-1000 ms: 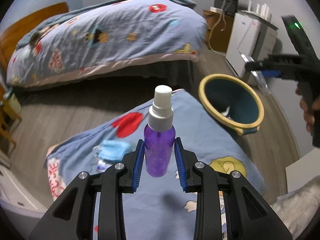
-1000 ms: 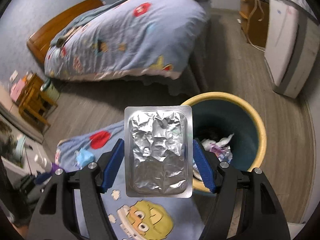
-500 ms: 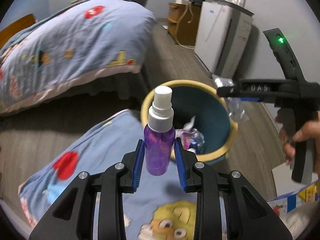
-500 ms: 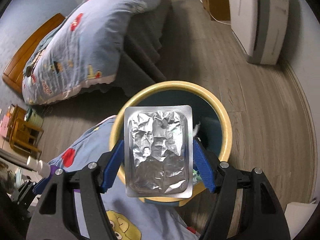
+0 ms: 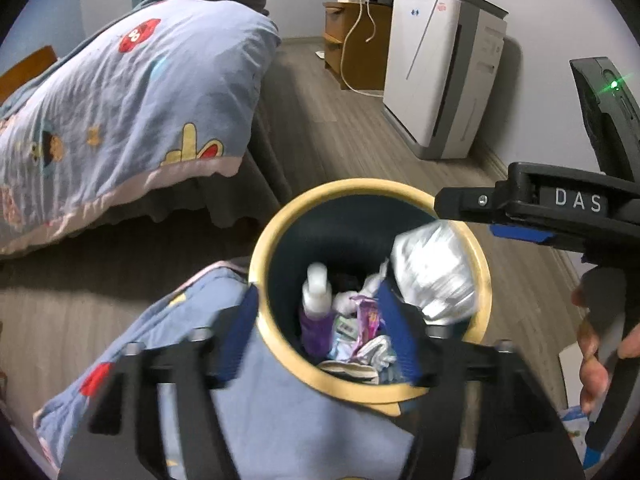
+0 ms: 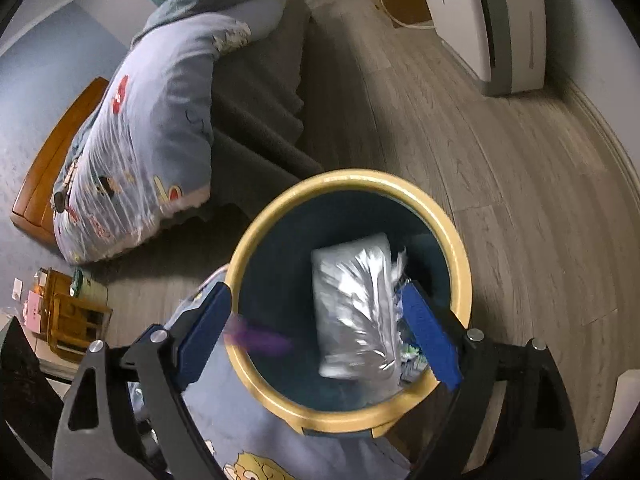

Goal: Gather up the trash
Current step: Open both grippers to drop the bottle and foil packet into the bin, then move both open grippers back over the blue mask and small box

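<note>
The bed (image 5: 120,92) stands behind the yellow-rimmed bin (image 6: 460,264); both tongs, left (image 5: 320,332) and right (image 6: 316,340), are opening, empty; foil pack (image 6: 356,308) and purple spray bottle (image 5: 316,312) sit blurred inside the bin's mouth.

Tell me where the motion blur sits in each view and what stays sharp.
Left wrist view: the left gripper, its jaws opening, smears, as do the purple spray bottle and foil blister pack over the bin; the white appliance stays crisp. Right wrist view: the pack streaks and the bottle is a purple smudge; the right gripper, opening, is sharp.
</note>
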`<action>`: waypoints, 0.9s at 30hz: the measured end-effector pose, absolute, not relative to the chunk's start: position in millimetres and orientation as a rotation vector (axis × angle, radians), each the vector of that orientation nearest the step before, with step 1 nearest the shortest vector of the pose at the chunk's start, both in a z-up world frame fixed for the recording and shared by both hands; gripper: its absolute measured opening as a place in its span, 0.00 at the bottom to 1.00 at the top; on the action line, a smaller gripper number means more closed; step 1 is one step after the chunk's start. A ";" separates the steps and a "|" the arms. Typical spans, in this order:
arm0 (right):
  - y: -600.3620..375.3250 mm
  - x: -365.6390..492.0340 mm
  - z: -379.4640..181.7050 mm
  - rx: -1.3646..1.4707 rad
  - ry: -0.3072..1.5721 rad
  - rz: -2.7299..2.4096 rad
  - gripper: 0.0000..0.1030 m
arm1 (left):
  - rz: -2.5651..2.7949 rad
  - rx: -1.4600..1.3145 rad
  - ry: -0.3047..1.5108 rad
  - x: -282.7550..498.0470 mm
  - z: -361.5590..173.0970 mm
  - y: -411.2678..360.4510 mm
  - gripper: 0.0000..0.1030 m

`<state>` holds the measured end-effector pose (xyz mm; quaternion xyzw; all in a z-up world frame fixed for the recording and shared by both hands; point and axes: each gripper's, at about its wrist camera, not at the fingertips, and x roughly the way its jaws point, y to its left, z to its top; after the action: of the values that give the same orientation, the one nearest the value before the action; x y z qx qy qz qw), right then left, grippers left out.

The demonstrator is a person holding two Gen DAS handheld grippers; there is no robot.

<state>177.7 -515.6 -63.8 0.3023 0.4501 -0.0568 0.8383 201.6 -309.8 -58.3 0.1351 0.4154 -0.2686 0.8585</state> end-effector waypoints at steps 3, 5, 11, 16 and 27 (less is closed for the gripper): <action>-516.8 178.7 -63.5 0.639 0.949 -0.132 0.91 | -0.579 0.275 0.872 197.5 -57.7 -306.0 0.74; -517.4 178.9 -64.3 0.643 0.953 -0.141 0.92 | -0.570 0.273 0.872 194.0 -57.9 -300.8 0.83; -510.5 179.5 -61.3 0.624 0.963 -0.149 0.94 | -0.520 0.266 0.876 184.6 -53.3 -279.8 0.90; -493.2 183.2 -52.7 0.569 0.965 -0.137 0.94 | -0.482 0.263 0.872 172.2 -36.9 -240.2 0.91; -407.4 198.5 -29.8 0.457 0.979 -0.044 0.94 | -0.274 0.204 0.876 146.2 -1.1 -80.9 0.93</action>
<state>198.5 -407.4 -29.8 0.2175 0.4662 -0.0209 0.8573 146.2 -80.9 -1.1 0.0985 0.4220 -0.1320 0.8915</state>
